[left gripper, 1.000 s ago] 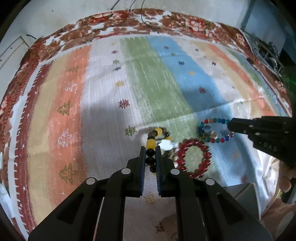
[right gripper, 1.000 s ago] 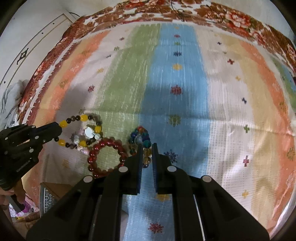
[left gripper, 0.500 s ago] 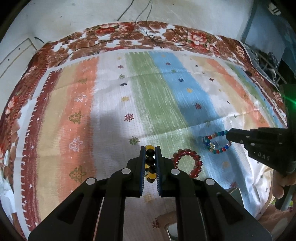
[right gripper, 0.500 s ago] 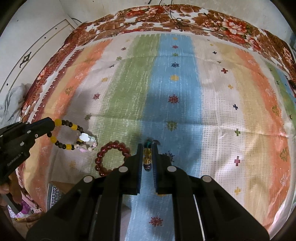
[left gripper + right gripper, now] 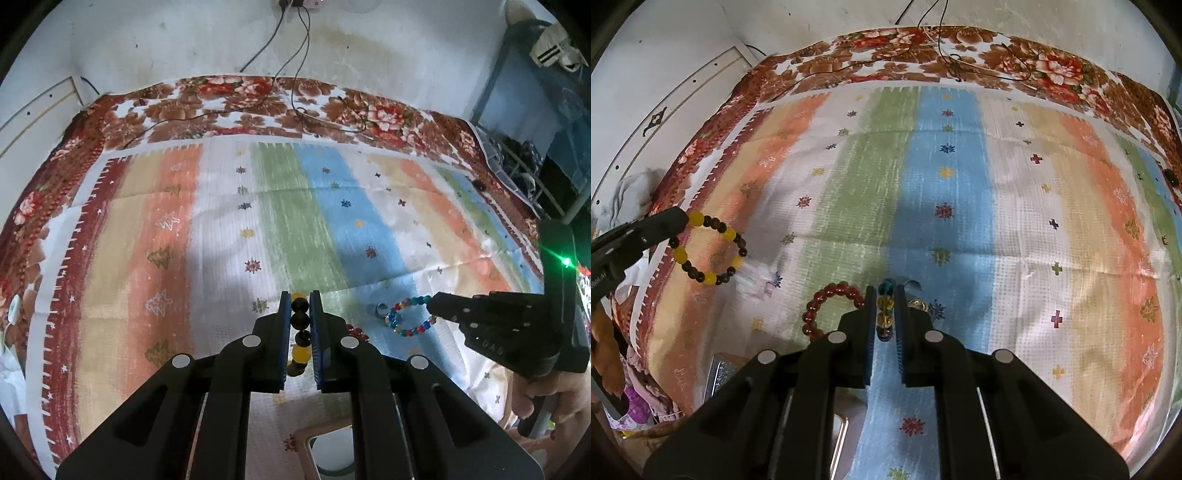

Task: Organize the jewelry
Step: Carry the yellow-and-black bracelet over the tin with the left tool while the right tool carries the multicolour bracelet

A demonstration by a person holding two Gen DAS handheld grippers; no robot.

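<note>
My left gripper (image 5: 299, 301) is shut on a yellow-and-black bead bracelet (image 5: 300, 325) and holds it above the striped cloth (image 5: 221, 240); the bracelet hangs from its tip in the right wrist view (image 5: 709, 253). My right gripper (image 5: 885, 293) is shut on a multicoloured bead bracelet (image 5: 885, 306), which shows hanging from its tip in the left wrist view (image 5: 406, 319). A red bead bracelet (image 5: 827, 306) lies on the cloth just left of the right gripper. A small ring (image 5: 378, 308) lies on the cloth near the multicoloured bracelet.
A box or tray with a metal rim (image 5: 720, 373) sits at the near edge below the grippers; its edge also shows in the left wrist view (image 5: 325, 443). Cables (image 5: 295, 92) run down the wall onto the far floral border. A shelf (image 5: 535, 147) stands at the right.
Both grippers have risen off the cloth, each carrying its bracelet. The red bracelet stays on the cloth. More of the wall and far border shows now.
</note>
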